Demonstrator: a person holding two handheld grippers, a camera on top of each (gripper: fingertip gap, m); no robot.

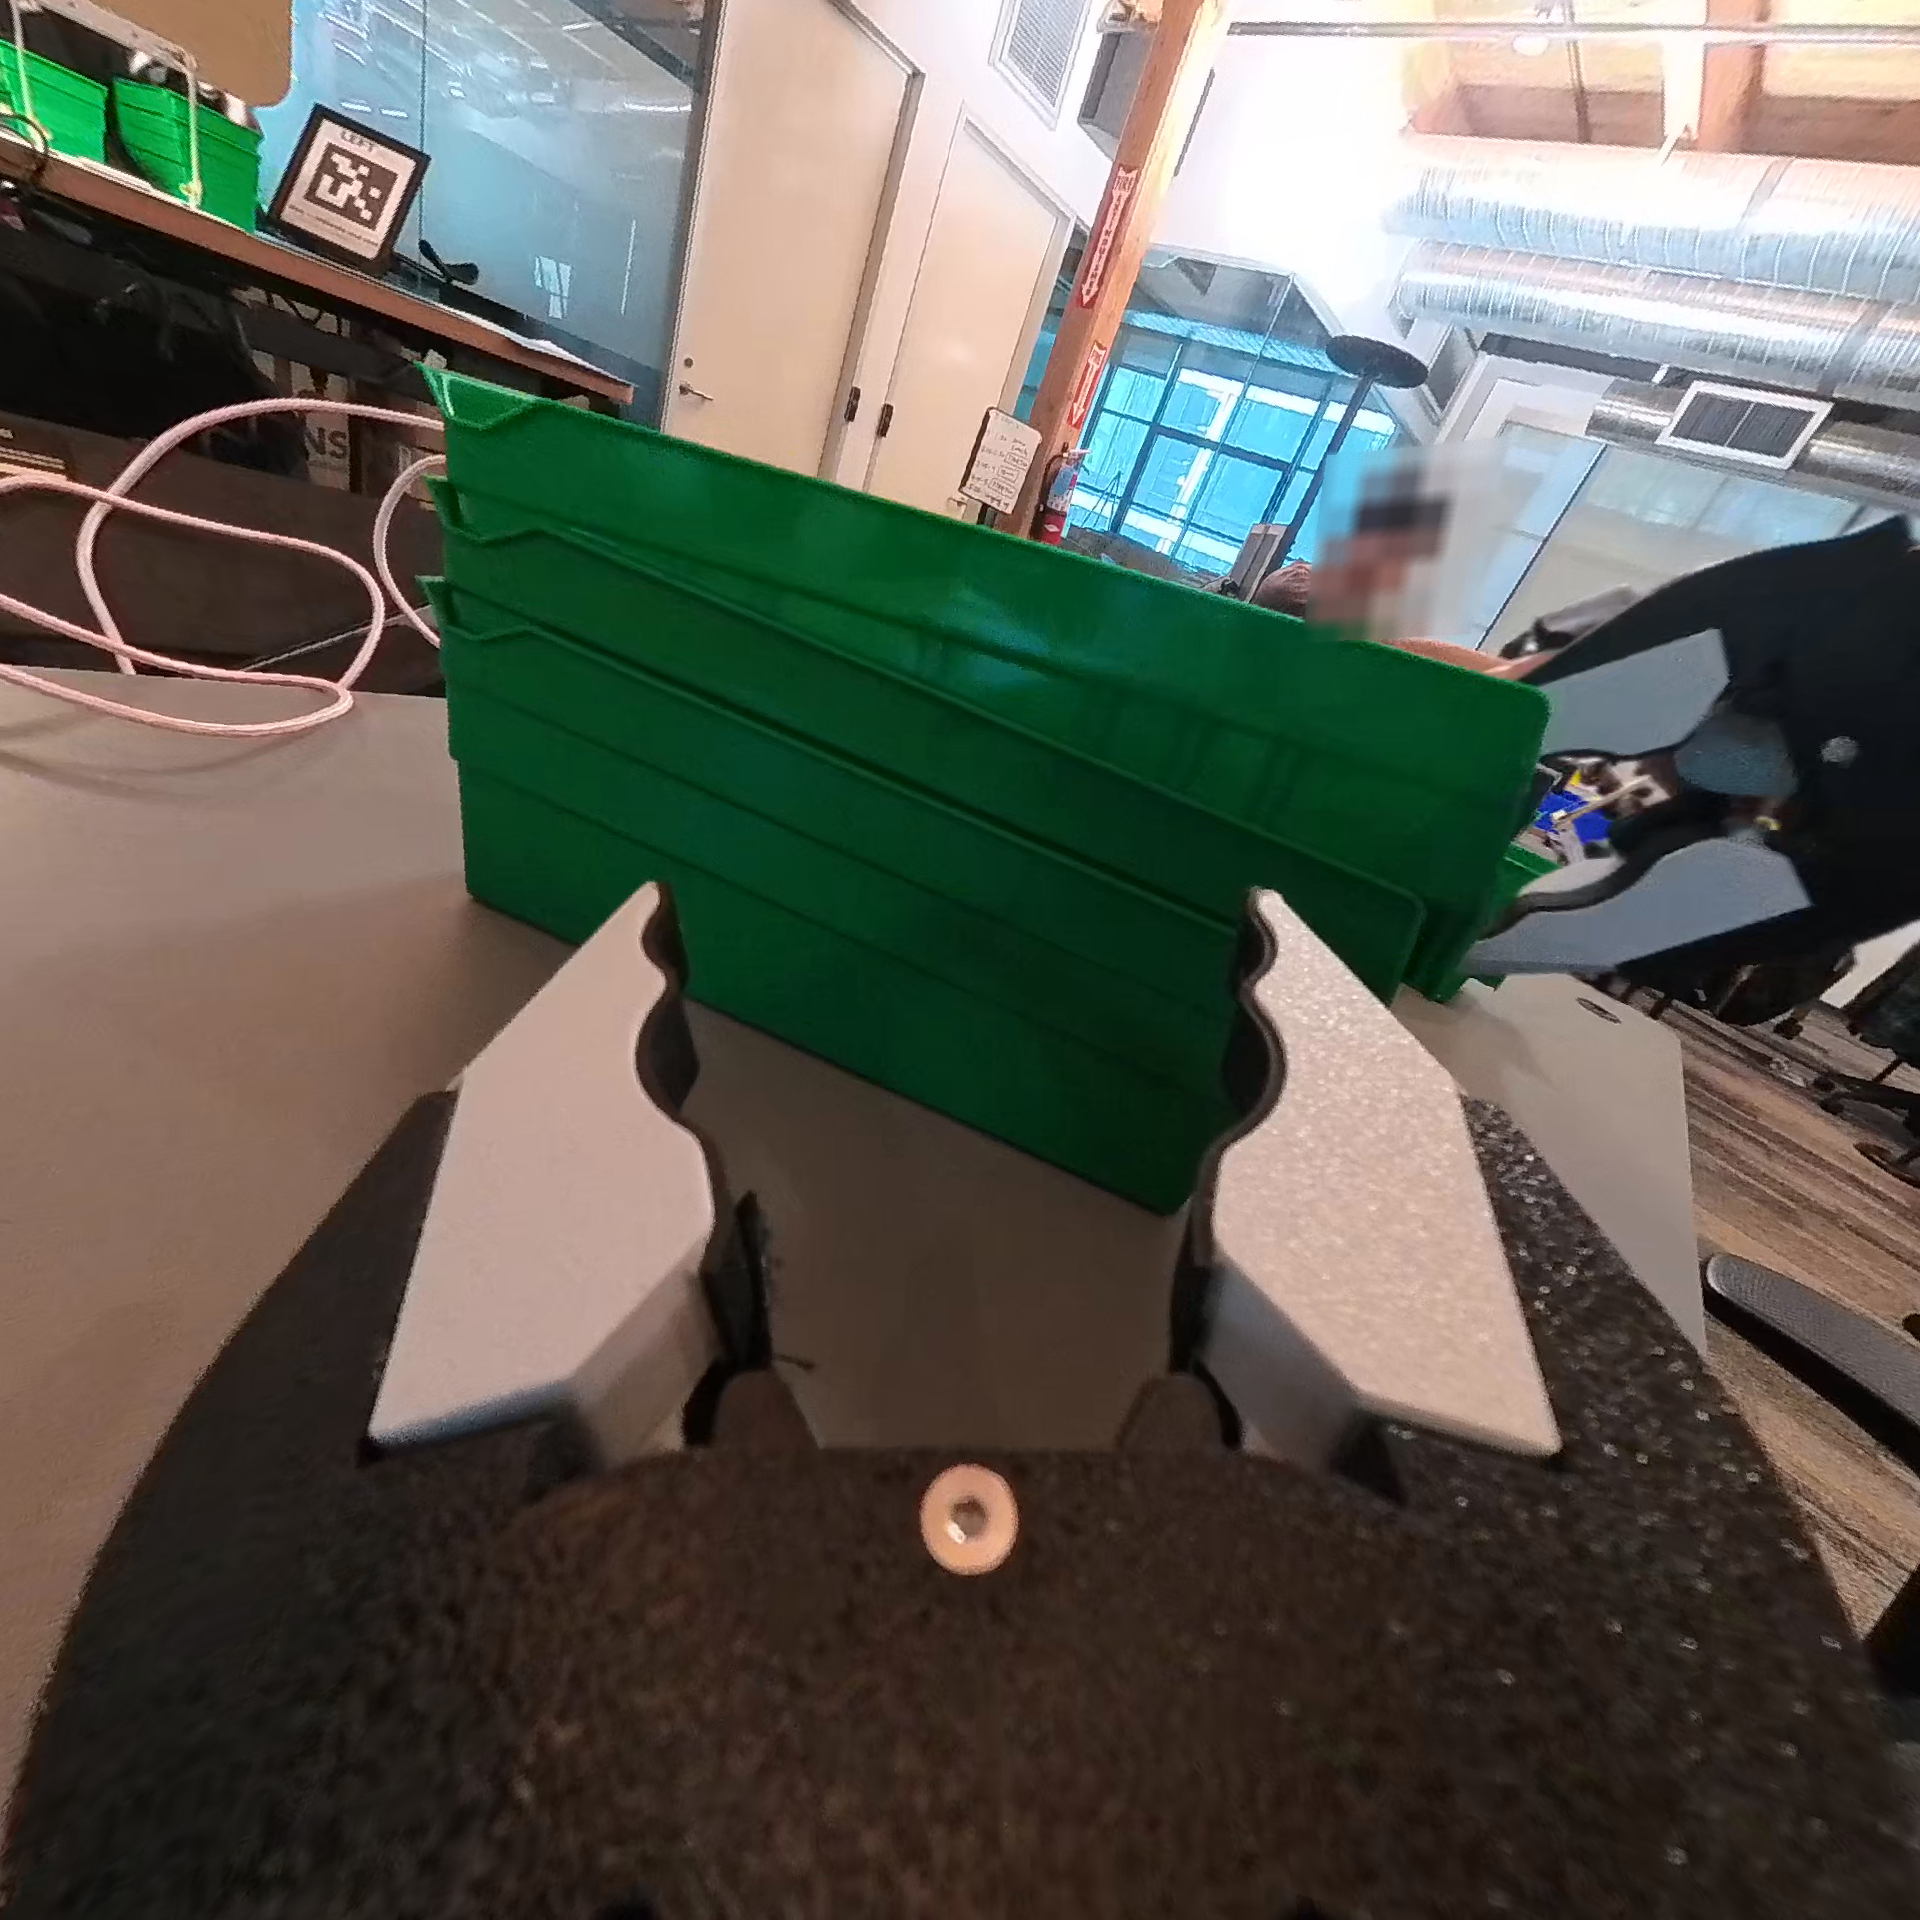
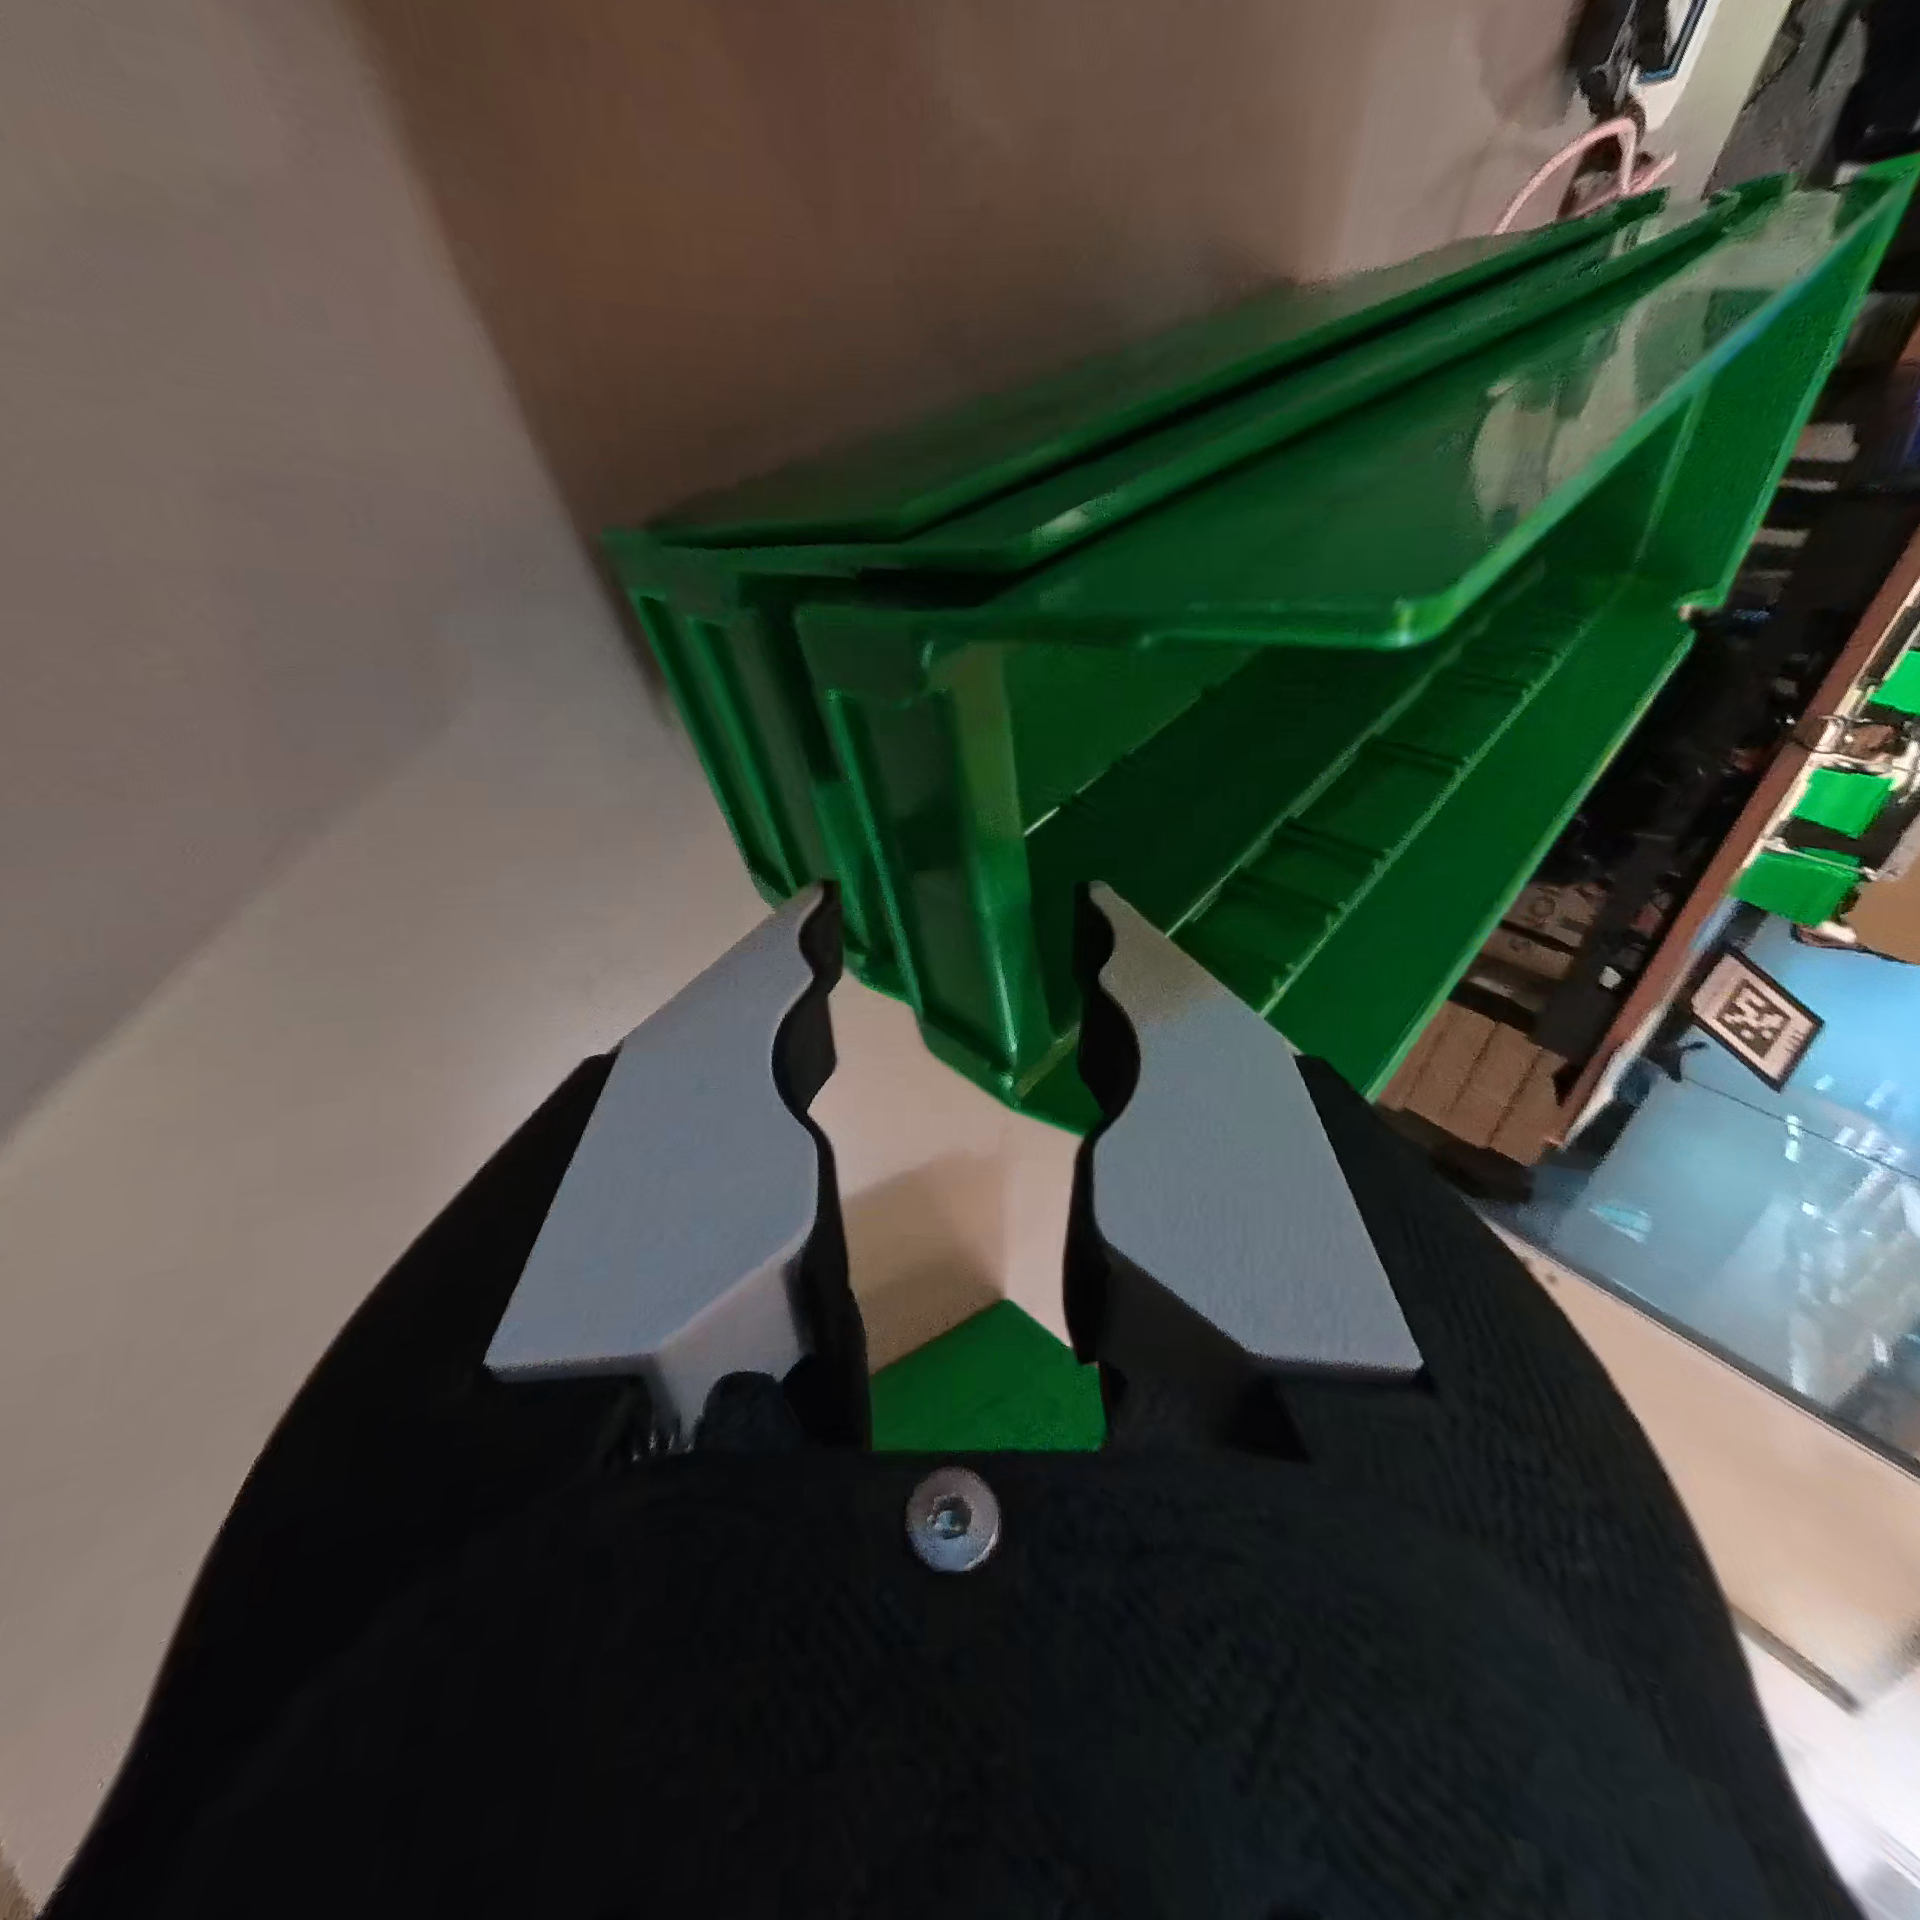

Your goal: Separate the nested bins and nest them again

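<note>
The green bins (image 1: 935, 727) stand nested together on the grey worktop (image 1: 208, 935), near its right edge. There seem to be three of them, and each upper one sits a little higher and more tilted than the one below it.

The left tongs (image 1: 956, 956) are wide apart. They point at the long side of the lowest bin, and the two fingers stand on each side of a part of this wall, but they do not press it.

The right tongs (image 2: 956, 904) are at the short end of the stack. They are partly parted, with the end wall of one bin between the fingers (image 2: 1153, 1029). Whether they really press it, I cannot tell.

A pink cable (image 1: 208, 540) lies on the worktop behind the bins.
</note>
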